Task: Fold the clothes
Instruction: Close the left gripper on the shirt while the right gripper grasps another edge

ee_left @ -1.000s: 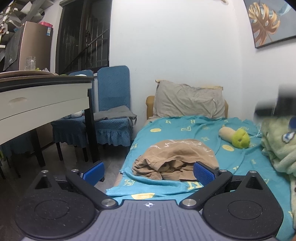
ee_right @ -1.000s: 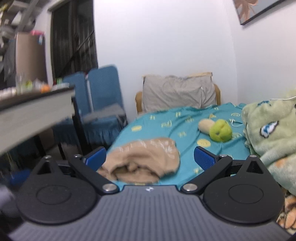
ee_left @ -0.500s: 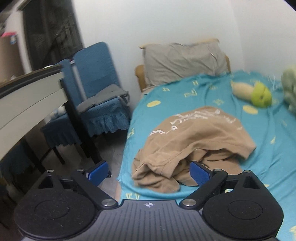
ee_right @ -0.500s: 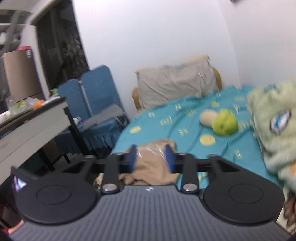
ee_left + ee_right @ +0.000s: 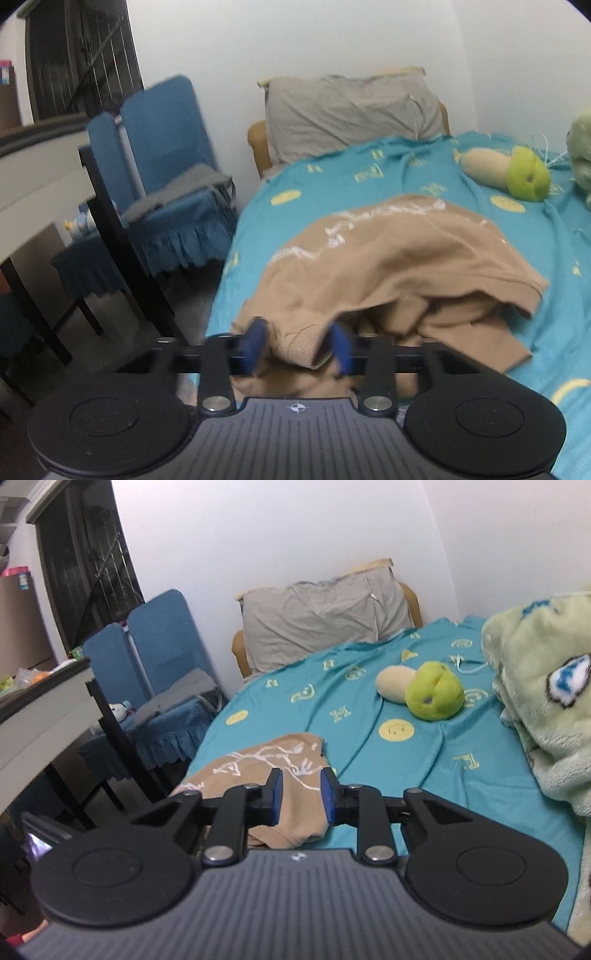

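Left wrist view: the tan T-shirt [image 5: 388, 273] lies crumpled near the foot edge of the bed [image 5: 406, 173], on the teal sheet with its white print facing up. The left tool [image 5: 297, 345] has its blue pads drawn partway in on either side of a ribbed hem bunch at the shirt's near edge; blur hides whether they already pinch it, so its grip cannot be told. To do this well, I judge it should bite only the hem layer, not the sheet beneath.

Right wrist view: the right tool [image 5: 302, 795] hangs over the T-shirt's [image 5: 258, 771] printed side, jaws narrowed with a clear gap and nothing between them. It likely needs a matching hem corner before lifting, so the shirt can be shaken flat. The plush toy [image 5: 424, 690] lies well apart.
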Motion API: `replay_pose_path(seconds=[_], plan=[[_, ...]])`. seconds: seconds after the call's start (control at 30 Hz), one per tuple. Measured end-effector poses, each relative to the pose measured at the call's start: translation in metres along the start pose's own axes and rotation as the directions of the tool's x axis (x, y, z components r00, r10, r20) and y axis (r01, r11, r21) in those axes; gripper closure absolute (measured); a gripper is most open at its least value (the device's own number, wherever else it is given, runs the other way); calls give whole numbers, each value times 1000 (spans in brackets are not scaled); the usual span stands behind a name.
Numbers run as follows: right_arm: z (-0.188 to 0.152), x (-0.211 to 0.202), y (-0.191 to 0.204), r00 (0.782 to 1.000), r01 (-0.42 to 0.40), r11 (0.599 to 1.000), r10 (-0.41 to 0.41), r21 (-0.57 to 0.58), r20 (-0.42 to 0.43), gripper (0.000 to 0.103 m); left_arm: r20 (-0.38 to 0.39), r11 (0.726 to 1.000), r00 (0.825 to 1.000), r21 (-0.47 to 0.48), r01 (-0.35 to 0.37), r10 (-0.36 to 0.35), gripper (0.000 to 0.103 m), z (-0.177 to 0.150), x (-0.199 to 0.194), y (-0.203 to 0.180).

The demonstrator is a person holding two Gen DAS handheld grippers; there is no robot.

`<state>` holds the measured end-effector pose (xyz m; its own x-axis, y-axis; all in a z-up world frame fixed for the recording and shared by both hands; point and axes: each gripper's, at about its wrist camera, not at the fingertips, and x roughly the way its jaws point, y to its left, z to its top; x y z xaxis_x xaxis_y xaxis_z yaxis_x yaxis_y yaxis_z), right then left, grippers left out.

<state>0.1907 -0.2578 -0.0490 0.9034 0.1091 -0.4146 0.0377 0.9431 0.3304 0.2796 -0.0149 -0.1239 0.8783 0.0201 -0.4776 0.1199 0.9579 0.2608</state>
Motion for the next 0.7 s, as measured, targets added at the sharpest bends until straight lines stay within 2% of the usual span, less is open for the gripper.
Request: replay_pose_path(seconds=[0.1,0.23,0.37,0.53,0.7], plan=[[-6,8,-4,999,7,1000,-6,19,-42,77,21,995,1000,-97,17,-15,99,4,-10,13],[-12,9,1,999,-1,1000,1,-9,-51,77,113,976,992,-204,76,-53,100,18,-56,30],[-18,5,12,997,-47,998,44,-50,-62,77,197,959,974,-233,160,-115,102,26,-116,33],[-24,-17,33,993,-118,986,113,-117,-46,76,308,940,934,-227,255,-180,103,26,-192,26],[-31,-49,57,979,-206,962,204,-181,-30,76,439,917,868,-202,345,-230,103,23,-264,28]])
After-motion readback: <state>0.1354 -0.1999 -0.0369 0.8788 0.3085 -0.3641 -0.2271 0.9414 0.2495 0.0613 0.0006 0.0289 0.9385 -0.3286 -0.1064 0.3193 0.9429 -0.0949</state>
